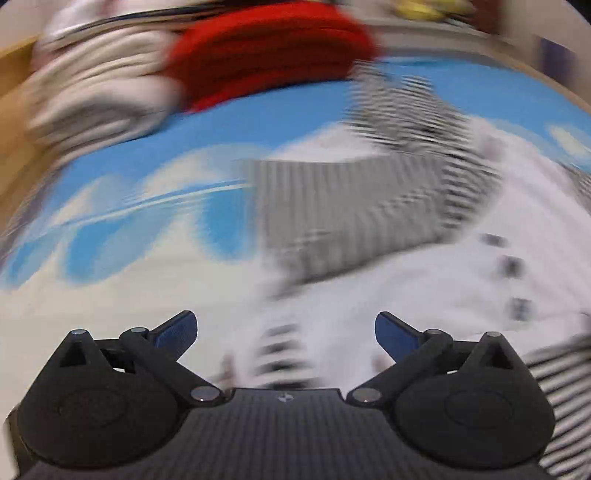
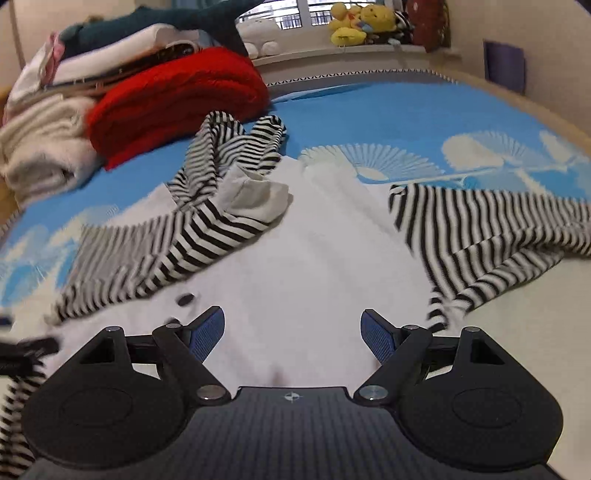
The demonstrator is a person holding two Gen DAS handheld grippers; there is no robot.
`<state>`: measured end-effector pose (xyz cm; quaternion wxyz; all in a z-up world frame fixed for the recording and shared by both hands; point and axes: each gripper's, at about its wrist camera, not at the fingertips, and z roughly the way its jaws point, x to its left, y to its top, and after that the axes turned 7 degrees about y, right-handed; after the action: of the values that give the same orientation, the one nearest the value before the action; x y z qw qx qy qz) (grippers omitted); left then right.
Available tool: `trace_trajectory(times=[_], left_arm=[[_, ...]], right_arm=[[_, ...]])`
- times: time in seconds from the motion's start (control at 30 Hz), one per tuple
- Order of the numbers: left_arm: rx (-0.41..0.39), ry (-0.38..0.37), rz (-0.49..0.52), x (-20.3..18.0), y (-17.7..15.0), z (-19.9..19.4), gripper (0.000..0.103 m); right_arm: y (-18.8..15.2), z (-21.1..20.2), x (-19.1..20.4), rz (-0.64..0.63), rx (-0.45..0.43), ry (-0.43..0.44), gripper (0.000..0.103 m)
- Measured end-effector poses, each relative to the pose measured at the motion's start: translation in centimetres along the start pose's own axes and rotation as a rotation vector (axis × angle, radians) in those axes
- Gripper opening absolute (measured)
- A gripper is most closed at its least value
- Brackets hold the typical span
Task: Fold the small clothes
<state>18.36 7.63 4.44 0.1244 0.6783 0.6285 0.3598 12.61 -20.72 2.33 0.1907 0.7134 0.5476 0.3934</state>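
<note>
Looking along your right gripper [image 2: 292,334], you see its jaws spread wide with nothing between them, hovering over the white body of a small black-and-white striped garment [image 2: 207,229] spread on the bed. Your left gripper [image 1: 286,334] also stands wide open and empty; its view is heavily blurred. No container shows. The blue bedspread [image 2: 388,122] carries white fan patterns. At its far left sit a folded red knit [image 2: 177,99] and a cream pile [image 2: 40,147]. Yellow plush toys [image 2: 360,22] line the windowsill.
</note>
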Motion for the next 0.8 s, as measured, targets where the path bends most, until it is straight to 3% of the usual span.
trace_trajectory(times=[0.13,0.3,0.43,0.63,0.7,0.8], left_arm=[[0.008,0.079,-0.109,3.3,-1.1,1.0,0.103],[0.052,0.154,-0.139,4.1,-0.3,2.8,0.103],[0.055,0.155,-0.161,3.8,1.4,3.6,0.103],[0.105,0.037,-0.242,4.8,2.2,4.5,0.103],[0.097,0.034,-0.245,4.8,2.2,4.3,0.103],[0.085,0.054,-0.240,4.9,2.1,3.9,0.103]], right_arm=[[1.1,-0.4,-0.8,0.104,-0.054,0.110,0.082],[6.5,4.1,0.0,0.163,0.035,0.111,0.082],[11.1,10.1,3.5,0.149,0.015,-0.029,0.084],[13.0,18.0,10.0,0.016,-0.081,-0.272,0.086],[12.4,19.8,10.3,-0.044,-0.057,-0.296,0.087],[10.3,21.6,8.9,-0.151,0.065,-0.360,0.087]])
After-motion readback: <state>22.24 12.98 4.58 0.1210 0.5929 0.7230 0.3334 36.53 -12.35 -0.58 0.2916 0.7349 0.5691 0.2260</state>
